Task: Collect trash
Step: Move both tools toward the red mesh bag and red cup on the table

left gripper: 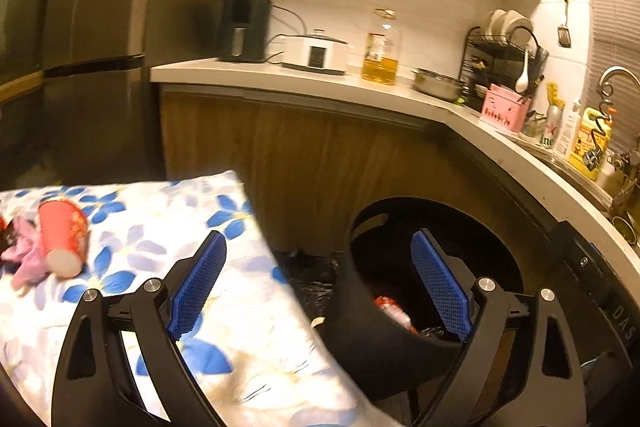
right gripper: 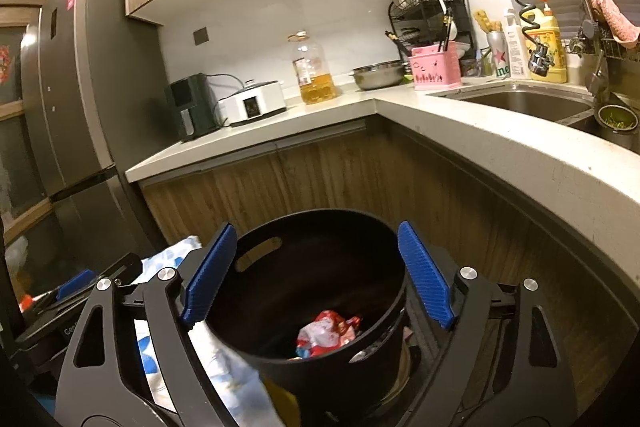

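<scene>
Left wrist cam sits low, looking forward across the floral tabletop's (left gripper: 256, 307) right edge toward the corner counter (left gripper: 304, 81). Right wrist cam is close above the black bin (right gripper: 320, 359), angled down into it, facing the same counter. Both views share the bin, counter, oil bottle (right gripper: 314, 73) and fridge (left gripper: 96, 59).

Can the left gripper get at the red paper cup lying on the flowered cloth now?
Probably yes. The left gripper is open and empty, and the red cup lies on its side on the cloth, nothing between; pink scrap touches its far side.
</scene>
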